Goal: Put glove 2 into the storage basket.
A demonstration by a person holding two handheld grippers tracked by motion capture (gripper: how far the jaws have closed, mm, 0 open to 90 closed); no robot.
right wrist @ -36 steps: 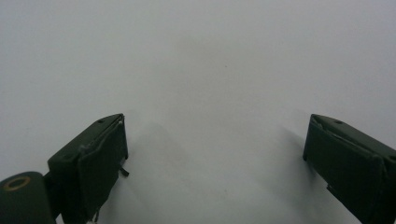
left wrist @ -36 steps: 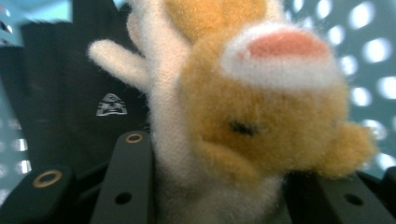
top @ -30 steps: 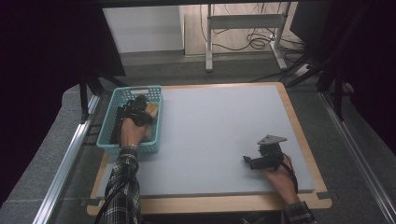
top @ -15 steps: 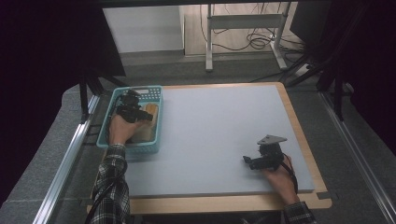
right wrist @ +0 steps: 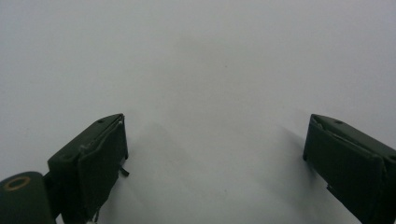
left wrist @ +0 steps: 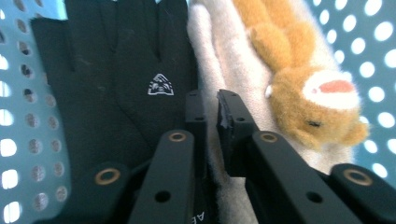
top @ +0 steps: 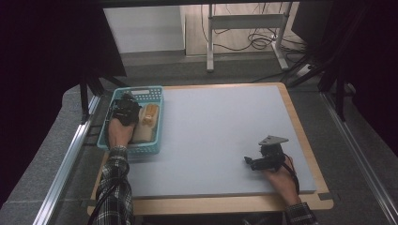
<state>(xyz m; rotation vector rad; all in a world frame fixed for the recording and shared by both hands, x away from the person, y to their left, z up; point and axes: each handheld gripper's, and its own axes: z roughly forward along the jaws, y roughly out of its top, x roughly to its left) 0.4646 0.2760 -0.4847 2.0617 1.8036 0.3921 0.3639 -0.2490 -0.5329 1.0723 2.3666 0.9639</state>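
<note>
High view: left gripper [top: 126, 110] in the blue basket [top: 149, 91], jaws just squeezed together on nothing; right gripper [top: 263, 161] spread wide on the grey table [top: 220, 126] beside it.

A grey table [top: 220, 136] carries a teal basket [top: 155, 93] at its left edge

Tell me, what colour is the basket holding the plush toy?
Light blue basket, dotted with round holes; the left gripper view shows it best.
</note>
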